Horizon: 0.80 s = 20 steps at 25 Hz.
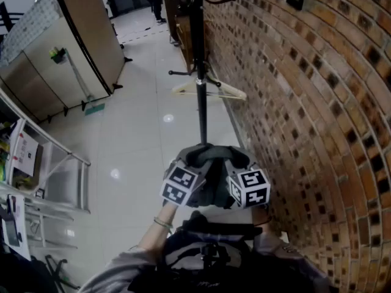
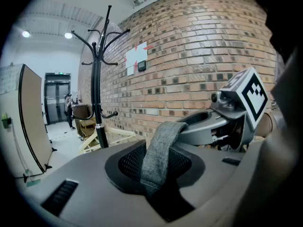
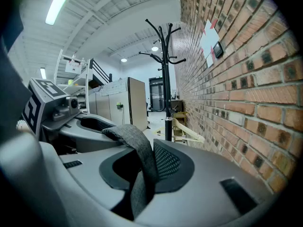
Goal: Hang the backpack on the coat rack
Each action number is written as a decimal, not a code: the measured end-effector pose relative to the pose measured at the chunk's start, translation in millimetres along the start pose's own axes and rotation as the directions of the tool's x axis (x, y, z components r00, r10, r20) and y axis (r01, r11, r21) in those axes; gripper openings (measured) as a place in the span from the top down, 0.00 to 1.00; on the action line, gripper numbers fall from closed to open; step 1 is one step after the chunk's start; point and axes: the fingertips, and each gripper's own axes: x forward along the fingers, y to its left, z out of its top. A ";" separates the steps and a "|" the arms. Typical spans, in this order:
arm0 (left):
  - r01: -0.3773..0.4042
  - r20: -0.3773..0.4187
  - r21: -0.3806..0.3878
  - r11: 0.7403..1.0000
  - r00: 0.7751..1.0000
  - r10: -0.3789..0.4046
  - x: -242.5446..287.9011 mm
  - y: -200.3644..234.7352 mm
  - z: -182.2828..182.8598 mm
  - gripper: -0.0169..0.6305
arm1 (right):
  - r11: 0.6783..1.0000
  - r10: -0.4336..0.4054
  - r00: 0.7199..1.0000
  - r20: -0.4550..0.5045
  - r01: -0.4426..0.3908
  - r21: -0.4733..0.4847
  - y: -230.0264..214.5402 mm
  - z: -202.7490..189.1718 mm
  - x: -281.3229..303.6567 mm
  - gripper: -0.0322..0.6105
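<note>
Entry: risks from here, hanging job.

1. Left gripper point(image 2: 158, 174): clenched on the grey strap point(image 2: 161, 145), which rises out of my jaws and arches across to the other side.
2. Right gripper point(image 3: 142, 174): clamped on the same strap from the opposite end, so the loop bridges the two.
3. Backpack point(image 1: 208, 252): the dark bulk under both grippers, close against my body, well short of the coat rack point(image 1: 198, 60). Not yet hung.
4. Coat rack: a black pole on the floor ahead, just beside the brick wall point(image 1: 305, 102), with curved hooks point(image 3: 176, 60) at the top and shorter ones lower down.

Hazards, as I judge them:
- The strap is soft fabric, and the bag's weight could drag it through either pair of jaws and drop the load.
- The loop is short, so if my grippers crowd together there may be no gap to pass over a hook tip.
- The pole looks slender. A heavy bag on one side, or a bump on approach, could tip it.
- A pale wooden frame point(image 1: 215, 90) by the pole could snag the bag.
</note>
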 end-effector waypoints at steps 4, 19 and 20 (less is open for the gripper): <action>0.006 -0.010 -0.005 1.000 1.000 -0.006 13.0 1.6 0.3 0.80 | 1.000 -0.012 1.000 -0.005 0.012 0.023 -12.3 -1.0 7.0 0.83; 0.078 -0.016 0.049 0.996 0.997 -0.077 92.4 63.9 24.2 0.80 | 0.995 -0.082 0.997 0.014 0.081 0.056 -72.2 30.4 83.2 0.83; 0.084 -0.013 0.051 0.995 0.996 -0.083 97.0 68.6 27.0 0.80 | 0.994 -0.090 0.996 0.014 0.089 0.059 -75.6 33.9 87.9 0.83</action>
